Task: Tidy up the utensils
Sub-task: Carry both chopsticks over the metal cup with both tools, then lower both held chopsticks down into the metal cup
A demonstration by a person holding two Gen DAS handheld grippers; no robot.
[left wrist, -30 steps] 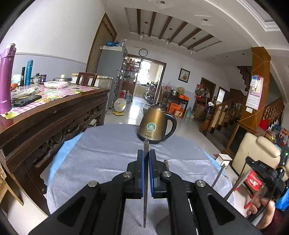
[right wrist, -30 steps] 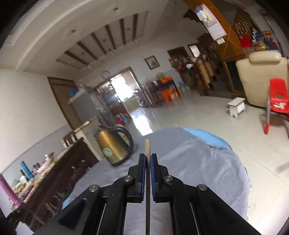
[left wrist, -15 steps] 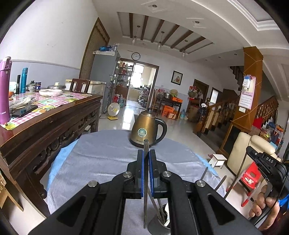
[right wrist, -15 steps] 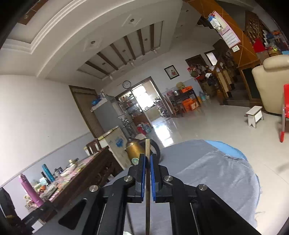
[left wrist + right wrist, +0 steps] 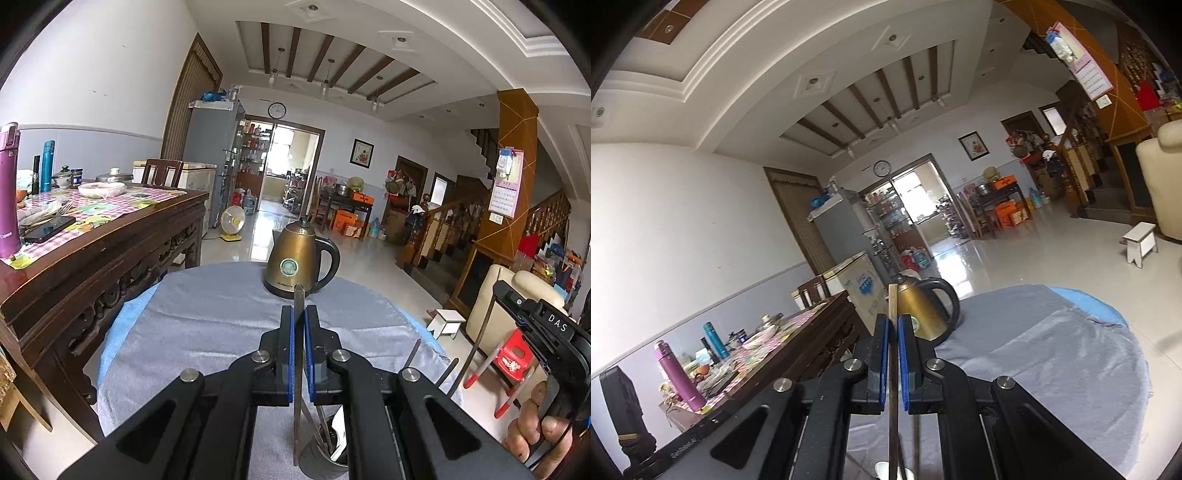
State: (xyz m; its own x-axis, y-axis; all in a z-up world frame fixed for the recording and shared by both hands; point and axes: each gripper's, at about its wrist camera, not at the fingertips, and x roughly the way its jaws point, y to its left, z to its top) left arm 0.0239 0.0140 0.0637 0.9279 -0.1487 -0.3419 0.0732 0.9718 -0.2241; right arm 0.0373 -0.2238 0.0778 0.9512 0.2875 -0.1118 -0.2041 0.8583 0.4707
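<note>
A big room with a shiny floor and a round table under a grey cloth (image 5: 207,325). A gold kettle (image 5: 301,260) stands at the far side of the cloth, and I tell where things are from it.

The left gripper (image 5: 299,356) is pinched shut on a flat metal utensil (image 5: 297,398). The utensil stands straight up. Its top end sits just in front of the kettle, and its low end hangs near a metal cup (image 5: 325,458) on the near side of the table, well apart from the kettle. More utensils already stand in that cup.

The right gripper (image 5: 893,360) is also pinched shut, on a thin stick utensil (image 5: 893,369). The stick's top is in line with the kettle. Its low end points down at something pale at the bottom edge, maybe the cup, but too little shows to tell.

A second ago the left camera saw only a bit of the cup's rim. Half a second ago part of the cup showed. Now more of the cup shows, and the kettle looks farther up and away. So the left gripper has pulled back from the kettle toward the cup. The right camera has tipped up, so the stick now stands straighter.

I think both utensils are almost over the cup. The next job is likely to lower them in and let go.
</note>
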